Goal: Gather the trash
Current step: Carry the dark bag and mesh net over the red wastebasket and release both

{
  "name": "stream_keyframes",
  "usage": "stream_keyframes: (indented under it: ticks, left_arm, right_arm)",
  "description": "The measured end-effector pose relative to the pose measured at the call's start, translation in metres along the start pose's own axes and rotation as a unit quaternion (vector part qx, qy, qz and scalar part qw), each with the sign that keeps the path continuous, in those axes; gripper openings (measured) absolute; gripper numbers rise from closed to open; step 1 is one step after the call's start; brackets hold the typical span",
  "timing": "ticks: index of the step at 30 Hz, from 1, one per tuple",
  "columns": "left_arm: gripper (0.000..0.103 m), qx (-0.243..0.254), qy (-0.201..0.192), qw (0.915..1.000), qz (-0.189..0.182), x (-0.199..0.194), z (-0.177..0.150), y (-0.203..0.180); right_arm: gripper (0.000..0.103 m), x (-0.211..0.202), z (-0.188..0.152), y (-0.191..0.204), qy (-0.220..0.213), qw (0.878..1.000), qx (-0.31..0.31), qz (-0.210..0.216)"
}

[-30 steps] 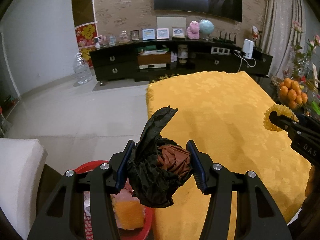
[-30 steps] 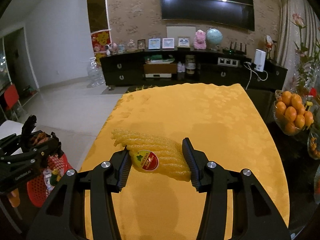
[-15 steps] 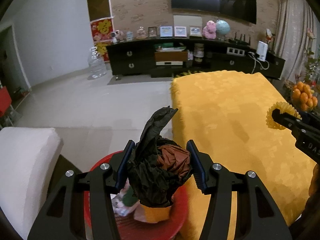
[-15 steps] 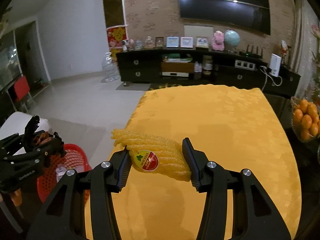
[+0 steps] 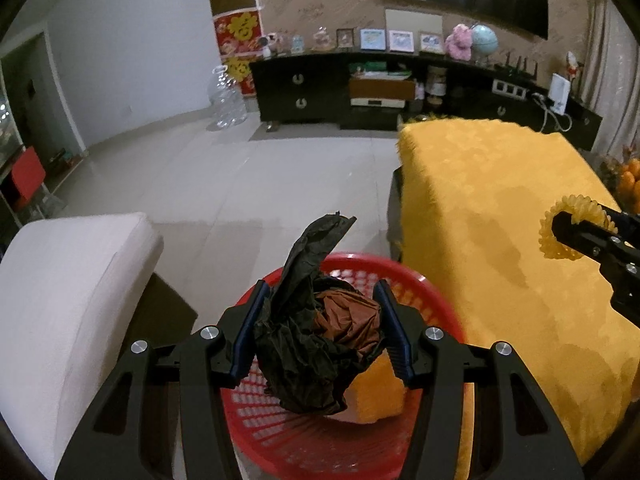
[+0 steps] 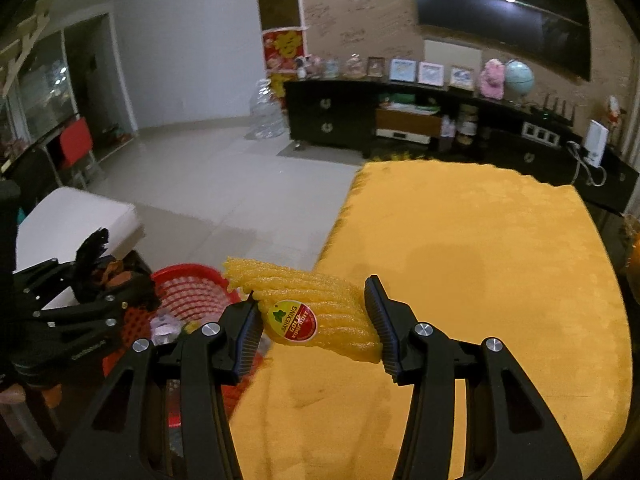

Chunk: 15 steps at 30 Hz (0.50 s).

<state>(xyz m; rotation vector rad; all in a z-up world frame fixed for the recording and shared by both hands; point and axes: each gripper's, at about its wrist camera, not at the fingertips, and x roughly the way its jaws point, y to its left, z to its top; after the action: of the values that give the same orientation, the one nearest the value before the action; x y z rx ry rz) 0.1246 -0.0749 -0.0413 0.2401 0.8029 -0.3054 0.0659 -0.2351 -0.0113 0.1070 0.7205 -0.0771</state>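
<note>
My left gripper is shut on a crumpled black and brown plastic bag and holds it directly above the red mesh basket, which has an orange scrap inside. My right gripper is shut on a yellow foam fruit net with a round red sticker, held above the left edge of the yellow tablecloth. The basket stands on the floor left of the table. The right gripper with the net shows at the right of the left wrist view.
A white cushioned seat stands left of the basket. A dark TV cabinet lines the far wall, with a clear water jug on the floor beside it. Oranges sit at the table's right.
Both grippers have moved left, off the table side. The left gripper with the bag now hangs over the basket; the right gripper with the net has reached the table's left edge.
</note>
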Motion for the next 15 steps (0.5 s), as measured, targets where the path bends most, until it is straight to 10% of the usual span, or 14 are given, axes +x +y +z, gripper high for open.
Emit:
stream_keyframes:
  ticks: [15]
  left_arm:
    - [0.066, -0.018, 0.055, 0.9983, -0.004, 0.03, -0.019, 0.023]
  right_arm:
    - [0.053, 0.04, -0.011, 0.053, 0.066, 0.994, -0.041, 0.074]
